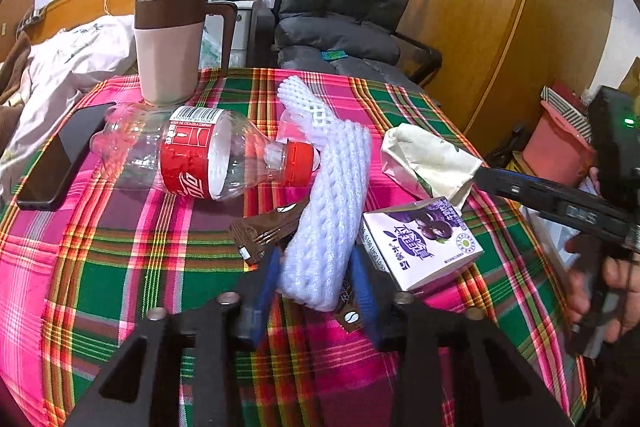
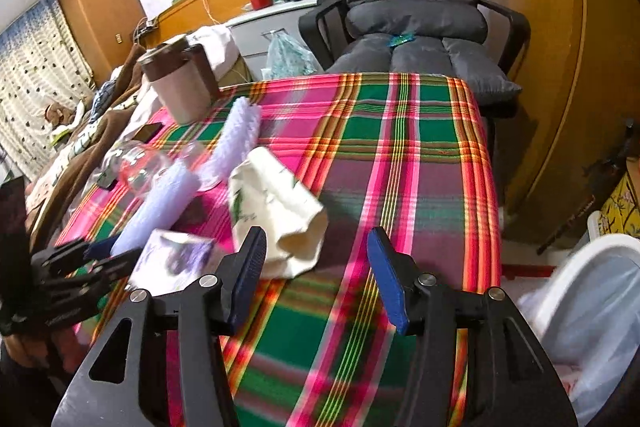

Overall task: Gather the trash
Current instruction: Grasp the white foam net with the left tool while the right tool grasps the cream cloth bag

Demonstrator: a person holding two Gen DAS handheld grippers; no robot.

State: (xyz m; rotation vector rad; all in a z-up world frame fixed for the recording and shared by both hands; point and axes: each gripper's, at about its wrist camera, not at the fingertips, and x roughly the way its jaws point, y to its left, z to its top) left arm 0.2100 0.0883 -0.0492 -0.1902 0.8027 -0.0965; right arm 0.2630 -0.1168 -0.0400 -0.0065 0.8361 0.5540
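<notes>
So from the left wrist view, pretty much all the trash sits out on the plaid table [image 1: 100, 267], and I'll use the empty cola bottle [image 1: 200, 155] lying on its side as the anchor. Right of its red cap runs a long white foam net [image 1: 332, 211], and the left gripper [image 1: 316, 279] has its blue pads on either side of the near end of that net, looking clamped on it. Further right of the bottle is a crumpled paper bag [image 1: 428, 159], nearer than that a purple juice box [image 1: 424, 243], plus a brown wrapper [image 1: 264, 231] tucked beside the net. Behind the bottle stands a mug [image 1: 170, 43] (not trash, I'd guess). Right wrist view: right gripper [image 2: 316, 279] is wide open and empty, hovering just short of the paper bag [image 2: 276, 211], white bin [image 2: 592, 307] off right of the table. Judging by that, barely started.
</notes>
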